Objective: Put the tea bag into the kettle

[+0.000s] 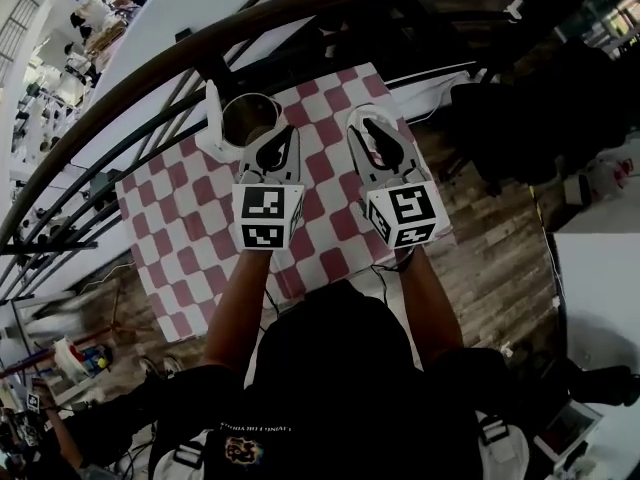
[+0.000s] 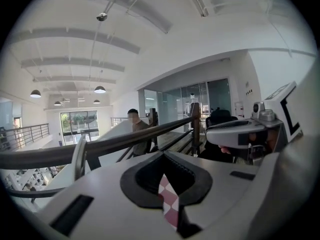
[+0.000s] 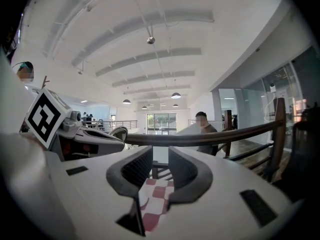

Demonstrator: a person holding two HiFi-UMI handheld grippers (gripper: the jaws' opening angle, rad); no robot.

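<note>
A white kettle (image 1: 243,118) with its top open stands at the far left of the red-and-white checked cloth (image 1: 180,218). No tea bag shows in any view. My left gripper (image 1: 283,136) hovers just right of the kettle, its jaws meeting at the tips with nothing between them (image 2: 164,154). My right gripper (image 1: 372,128) is held level with it further right, jaws a little apart and empty (image 3: 160,156). The kettle's white handle (image 2: 78,156) rises at the left of the left gripper view.
A dark curved handrail (image 1: 300,8) with slanted bars runs just beyond the table's far edge. A person (image 3: 204,129) stands behind the rail. Wood floor (image 1: 500,258) lies to the right, and cables and small items (image 1: 85,358) sit on the floor at the left.
</note>
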